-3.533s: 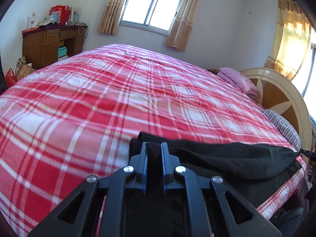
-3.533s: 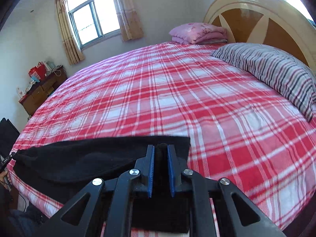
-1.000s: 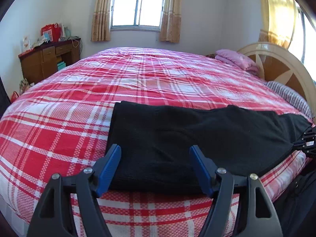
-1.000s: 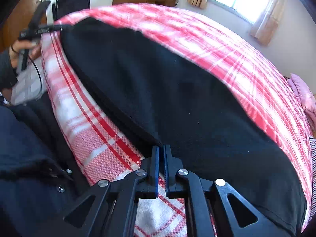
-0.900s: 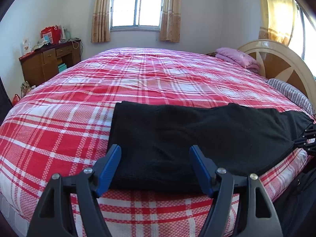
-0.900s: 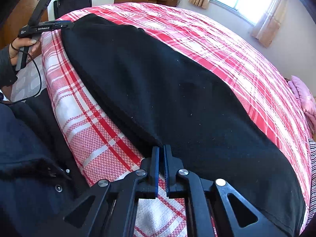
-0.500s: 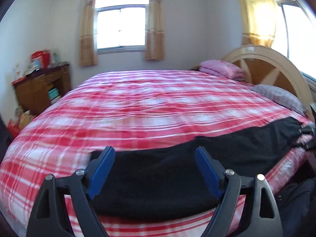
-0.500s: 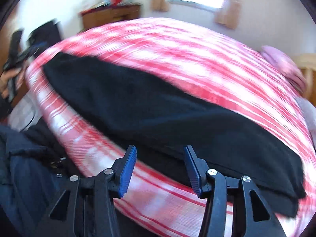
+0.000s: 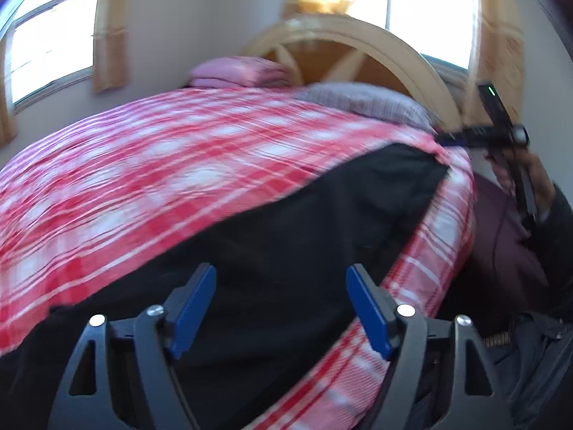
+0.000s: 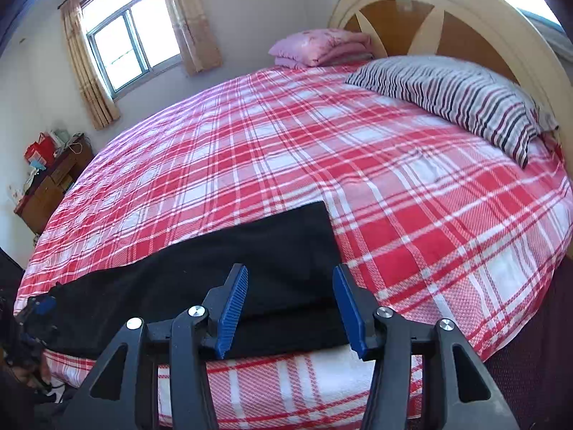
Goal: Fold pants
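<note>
Left tool (image 9: 281,304): jaws apart, just narrowed, gripping nothing, above the black pants (image 9: 286,236).
Right tool (image 10: 290,304): jaws apart, empty, angled down over the pants' end.
Pants: flat, long axis along the near edge of the plaid bed (image 10: 412,215).

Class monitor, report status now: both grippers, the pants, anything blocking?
Left gripper open, just narrowed, empty. Right gripper open, empty. Black pants lie flat along bed edge. Nothing blocking.

Pants (image 10: 222,279) lie along the bed's (image 10: 412,215) near edge, pillow (image 10: 458,96) behind.
</note>
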`<state>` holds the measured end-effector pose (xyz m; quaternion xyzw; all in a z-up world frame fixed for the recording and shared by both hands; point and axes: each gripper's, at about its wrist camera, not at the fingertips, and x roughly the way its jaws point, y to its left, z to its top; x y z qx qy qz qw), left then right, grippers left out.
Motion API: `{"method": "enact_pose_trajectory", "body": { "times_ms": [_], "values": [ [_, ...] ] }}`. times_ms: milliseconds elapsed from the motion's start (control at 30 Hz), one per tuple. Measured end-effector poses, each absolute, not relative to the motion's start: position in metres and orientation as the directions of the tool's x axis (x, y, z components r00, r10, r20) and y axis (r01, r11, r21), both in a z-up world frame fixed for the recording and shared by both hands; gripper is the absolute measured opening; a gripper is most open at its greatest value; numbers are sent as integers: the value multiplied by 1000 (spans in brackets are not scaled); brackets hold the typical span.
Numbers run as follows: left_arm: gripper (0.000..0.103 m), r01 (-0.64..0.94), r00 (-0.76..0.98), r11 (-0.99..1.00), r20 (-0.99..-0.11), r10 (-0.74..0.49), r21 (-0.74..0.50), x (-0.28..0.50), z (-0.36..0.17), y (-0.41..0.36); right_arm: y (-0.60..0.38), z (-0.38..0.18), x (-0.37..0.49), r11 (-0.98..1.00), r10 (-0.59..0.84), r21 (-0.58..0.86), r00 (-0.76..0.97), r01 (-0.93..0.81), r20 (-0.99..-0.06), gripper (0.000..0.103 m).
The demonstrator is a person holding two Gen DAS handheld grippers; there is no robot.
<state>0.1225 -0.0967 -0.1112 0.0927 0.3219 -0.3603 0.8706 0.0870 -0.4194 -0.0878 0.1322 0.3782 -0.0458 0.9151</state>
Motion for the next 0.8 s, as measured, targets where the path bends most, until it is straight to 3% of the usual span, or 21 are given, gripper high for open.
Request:
{"method": "enact_pose_trajectory", "body": {
  "times_ms": [33, 100, 367, 500, 633, 700, 767, 800],
  "values": [
    [72, 715, 503, 696, -649, -570, -57, 120, -115, -112, -420, -89, 88, 960, 21, 212, 705, 185, -709, 52],
    [58, 754, 468, 656, -687, -556, -17, 118, -124, -135, -422, -93, 90, 959, 29, 214, 690, 185, -723, 52],
    [55, 756, 422, 654, -749, -512, -21, 112, -150, -142, -441, -110, 93, 933, 102, 301, 658, 196, -746, 52],
    [39, 731, 452, 682, -751, -482, 3, 116, -154, -141, -447, -115, 94, 918, 131, 342, 661, 201, -739, 51],
    [27, 713, 473, 701, -744, -472, 8, 118, -154, -137, -448, -115, 94, 909, 151, 368, 669, 196, -728, 34],
    [15, 706, 483, 708, -741, -466, 14, 118, -155, -137, -447, -115, 94, 914, 139, 356, 673, 196, -727, 23],
    [10, 690, 504, 723, -733, -457, 24, 121, -154, -136, -448, -112, 92, 912, 135, 364, 700, 188, -701, 6],
    [8, 685, 505, 729, -726, -468, 7, 123, -153, -134, -448, -110, 91, 913, 133, 365, 714, 181, -687, 6]
  ]
}}
